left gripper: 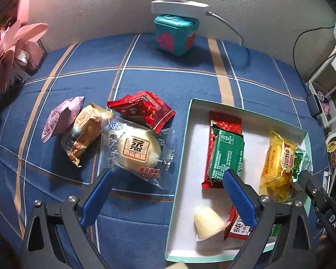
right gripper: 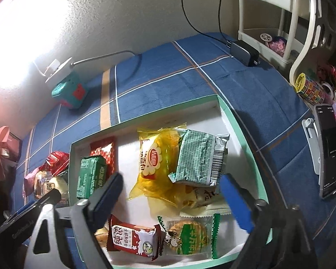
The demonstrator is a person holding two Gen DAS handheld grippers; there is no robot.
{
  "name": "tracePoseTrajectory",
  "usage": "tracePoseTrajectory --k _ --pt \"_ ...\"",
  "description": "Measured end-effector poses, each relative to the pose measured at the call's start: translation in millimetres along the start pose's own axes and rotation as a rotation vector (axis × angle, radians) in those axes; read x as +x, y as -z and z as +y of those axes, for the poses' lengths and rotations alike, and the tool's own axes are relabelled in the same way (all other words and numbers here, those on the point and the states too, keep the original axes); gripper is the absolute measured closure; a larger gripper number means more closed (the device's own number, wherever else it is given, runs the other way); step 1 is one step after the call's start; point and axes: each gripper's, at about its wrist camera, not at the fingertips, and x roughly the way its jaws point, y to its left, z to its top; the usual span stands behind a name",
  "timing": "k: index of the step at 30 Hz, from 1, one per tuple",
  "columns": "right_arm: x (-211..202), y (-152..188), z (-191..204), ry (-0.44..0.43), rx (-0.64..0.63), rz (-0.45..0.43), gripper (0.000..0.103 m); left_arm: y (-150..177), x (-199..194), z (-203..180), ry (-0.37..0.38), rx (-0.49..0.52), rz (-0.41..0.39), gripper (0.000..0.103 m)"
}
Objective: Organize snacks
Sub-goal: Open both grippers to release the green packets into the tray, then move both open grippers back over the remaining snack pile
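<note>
My left gripper (left gripper: pixel 169 172) is open and empty above the blue checked cloth, at the left rim of the white, mint-edged box (left gripper: pixel 181 157). Just ahead of it lie a round steamed cake (left gripper: pixel 138 150), red packets (left gripper: pixel 143 109), a tan packet (left gripper: pixel 85 134) and a pink packet (left gripper: pixel 62 118). My right gripper (right gripper: pixel 171 179) hangs open over the box (right gripper: pixel 242 123), with nothing between its fingers. Below it are a yellow bread pack (right gripper: pixel 154 161), a pale green packet (right gripper: pixel 199 157), a dark green packet (right gripper: pixel 89 177), a red milk biscuit (right gripper: pixel 132 237) and a round cracker (right gripper: pixel 188 235). A jelly cup (left gripper: pixel 209 223) lies near the front.
A teal box topped by a white power strip (left gripper: pixel 174 33) stands against the back wall. A pink gift bow (left gripper: pixel 13 44) sits at the far left. A charger (right gripper: pixel 244 51), a phone (right gripper: pixel 329 152) and a white shelf (right gripper: pixel 280 22) crowd the right edge.
</note>
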Motion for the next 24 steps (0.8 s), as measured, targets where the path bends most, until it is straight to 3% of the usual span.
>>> tracePoseTrajectory --k 2,8,16,24 --pt "0 0 2 0.0 -0.009 -0.002 0.0 0 1 2 -0.011 -0.006 -0.002 0.003" --pt "-1 2 4 0.009 -0.015 -0.009 0.0 -1 1 4 -0.034 0.001 -0.014 0.003" --pt "-2 4 7 0.035 -0.027 0.007 0.0 1 -7 3 -0.003 0.008 0.007 0.003" --pt "-15 11 32 0.031 -0.094 0.023 0.0 -2 -22 21 -0.018 -0.024 -0.019 0.003"
